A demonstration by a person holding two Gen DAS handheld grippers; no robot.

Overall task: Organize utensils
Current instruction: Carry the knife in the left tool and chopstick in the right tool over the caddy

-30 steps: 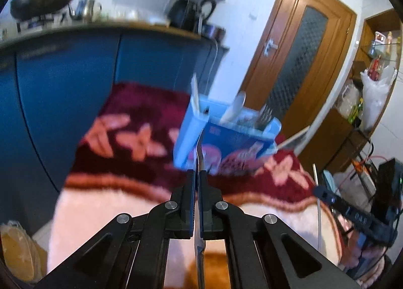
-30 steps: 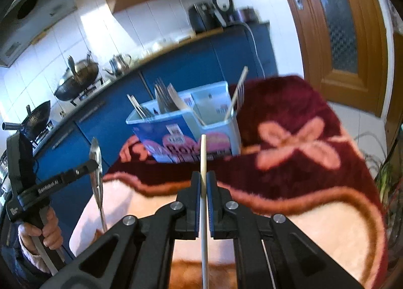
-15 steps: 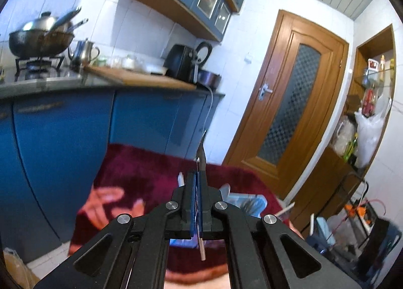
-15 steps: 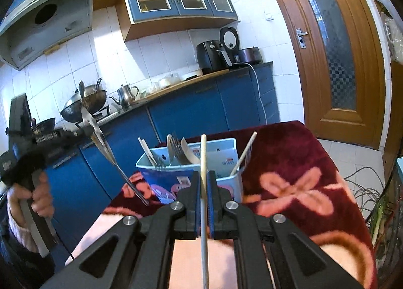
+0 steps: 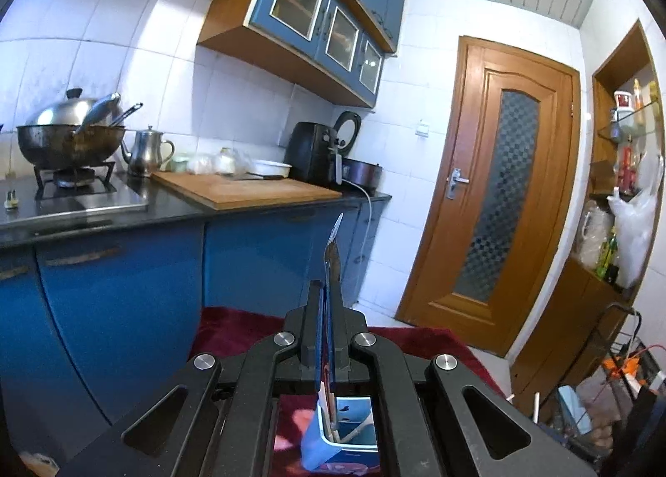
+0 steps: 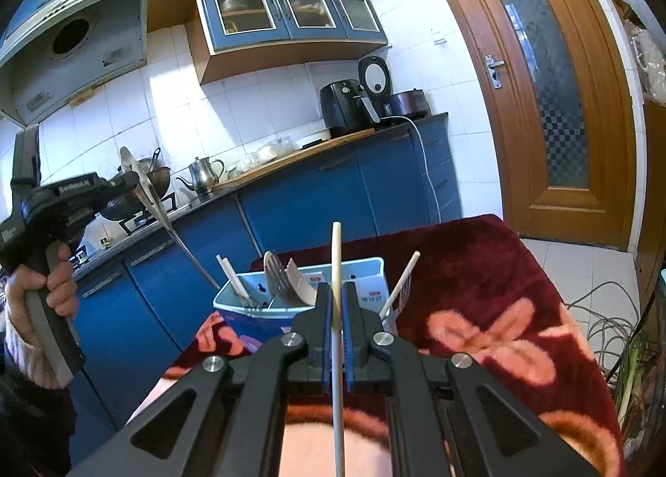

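My left gripper (image 5: 330,289) is shut on a metal knife (image 5: 333,252); in the right wrist view the left gripper (image 6: 131,185) holds the knife (image 6: 166,223) tilted, its lower end at the left edge of the blue utensil box (image 6: 266,316). The box holds forks, a spoon and chopsticks. It also shows under the left gripper in the left wrist view (image 5: 333,448). My right gripper (image 6: 338,302) is shut on a pale chopstick (image 6: 336,269), upright, just in front of the box.
The box stands on a dark red flowered blanket (image 6: 478,310). Blue cabinets (image 6: 333,202) and a counter with a wok (image 5: 70,140), kettle (image 5: 145,152) and cutting board (image 5: 245,187) lie behind. A wooden door (image 6: 553,102) is at the right.
My left gripper has risen and tilted up, so the box has dropped below it, and the knife's lower end has reached the box. The right gripper lifted slightly with the chopstick.
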